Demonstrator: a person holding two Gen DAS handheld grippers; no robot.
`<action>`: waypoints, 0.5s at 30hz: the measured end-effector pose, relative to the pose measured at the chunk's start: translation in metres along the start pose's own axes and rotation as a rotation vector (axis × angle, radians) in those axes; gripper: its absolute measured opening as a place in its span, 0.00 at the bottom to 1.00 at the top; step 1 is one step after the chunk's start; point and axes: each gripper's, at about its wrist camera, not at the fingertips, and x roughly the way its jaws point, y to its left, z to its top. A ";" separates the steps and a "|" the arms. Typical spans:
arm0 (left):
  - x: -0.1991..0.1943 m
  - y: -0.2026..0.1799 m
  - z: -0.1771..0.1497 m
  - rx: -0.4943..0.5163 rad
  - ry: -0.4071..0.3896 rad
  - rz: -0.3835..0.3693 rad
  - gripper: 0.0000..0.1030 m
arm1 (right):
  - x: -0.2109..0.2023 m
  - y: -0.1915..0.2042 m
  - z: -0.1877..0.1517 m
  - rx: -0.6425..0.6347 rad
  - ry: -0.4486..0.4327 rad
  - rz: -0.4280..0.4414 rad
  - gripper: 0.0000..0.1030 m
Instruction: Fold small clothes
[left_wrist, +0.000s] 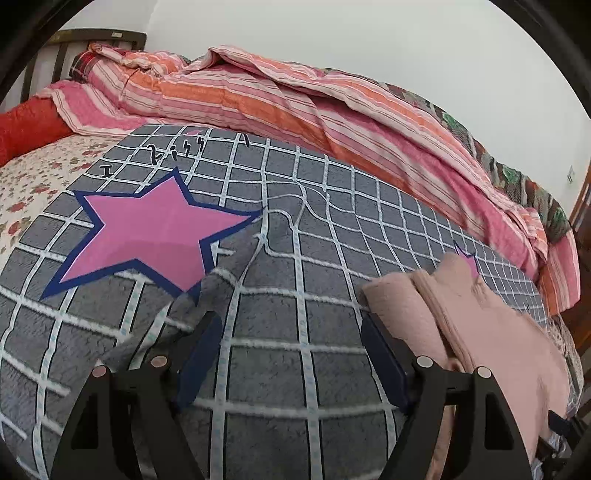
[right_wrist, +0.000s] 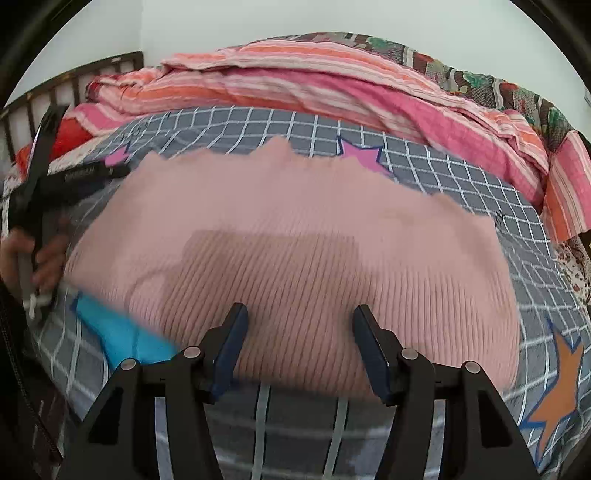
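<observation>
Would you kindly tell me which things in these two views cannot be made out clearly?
- Pink ribbed garment: right wrist view, motion blur; its type and folds are unclear.
- Same garment: left wrist view, cut off at the lower right edge.
- Blue item: right wrist view, mostly under the garment; unidentifiable.
- Black writing on the checked blanket: left wrist view, too small.

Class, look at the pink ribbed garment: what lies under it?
The pink garment lies on the grey checked blanket. A blue item sticks out from under its left edge. How far that item reaches beneath, or whether anything else is there, is covered.
</observation>
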 end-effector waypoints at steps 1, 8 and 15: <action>-0.005 -0.003 -0.004 0.016 0.007 -0.006 0.74 | -0.003 0.000 -0.007 -0.005 -0.006 0.006 0.57; -0.052 0.003 -0.034 -0.127 0.043 -0.277 0.74 | -0.026 -0.014 -0.030 -0.007 -0.032 0.111 0.57; -0.081 -0.021 -0.081 -0.080 0.127 -0.330 0.74 | -0.056 -0.055 -0.048 0.073 -0.120 0.142 0.57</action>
